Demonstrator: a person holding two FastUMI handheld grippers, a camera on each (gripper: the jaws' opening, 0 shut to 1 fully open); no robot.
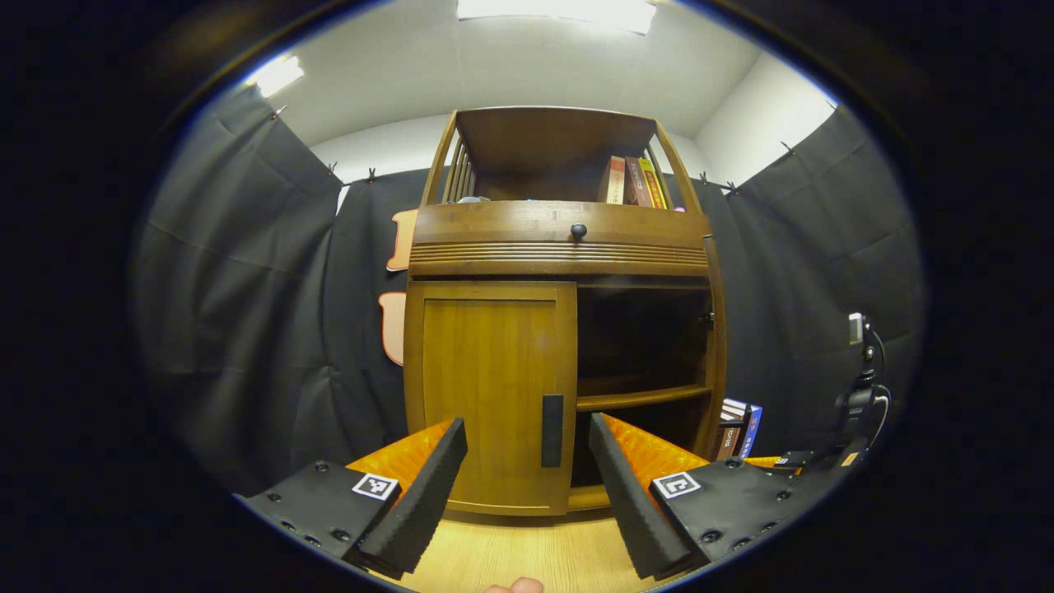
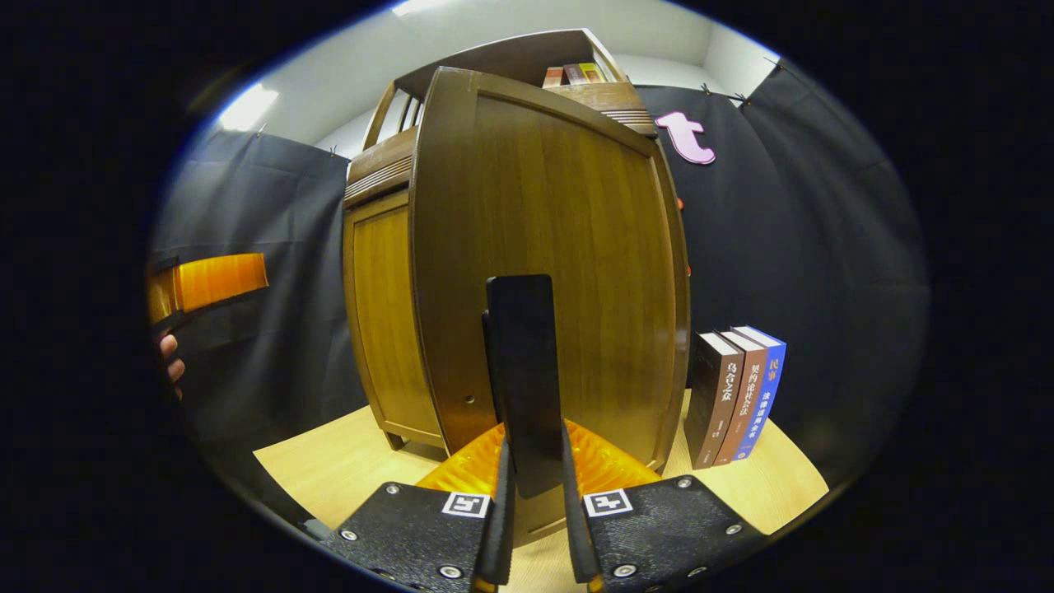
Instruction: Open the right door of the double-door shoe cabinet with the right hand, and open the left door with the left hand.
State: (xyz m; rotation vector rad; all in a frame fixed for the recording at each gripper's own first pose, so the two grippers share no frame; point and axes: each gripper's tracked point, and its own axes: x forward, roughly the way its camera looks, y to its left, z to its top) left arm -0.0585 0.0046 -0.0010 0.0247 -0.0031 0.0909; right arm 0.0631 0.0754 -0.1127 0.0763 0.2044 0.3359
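Right gripper view: the right tongs are clenched on the dark handle of the right door, both fingers pressing its flat bar, and that door stands swung out toward the camera. The left gripper view has the left tongs spread wide and holding nothing, lined up just short of the left door's handle; the left door is shut, beside the dark, open right half of the shoe cabinet on the table.

Both doors look like stiff wooden panels on hinges, light to swing. The slim upright handle is the sensible place to pinch, though it looks smooth.

Three books stand right of the cabinet, their spines lettered in Chinese characters too small to make out surely.
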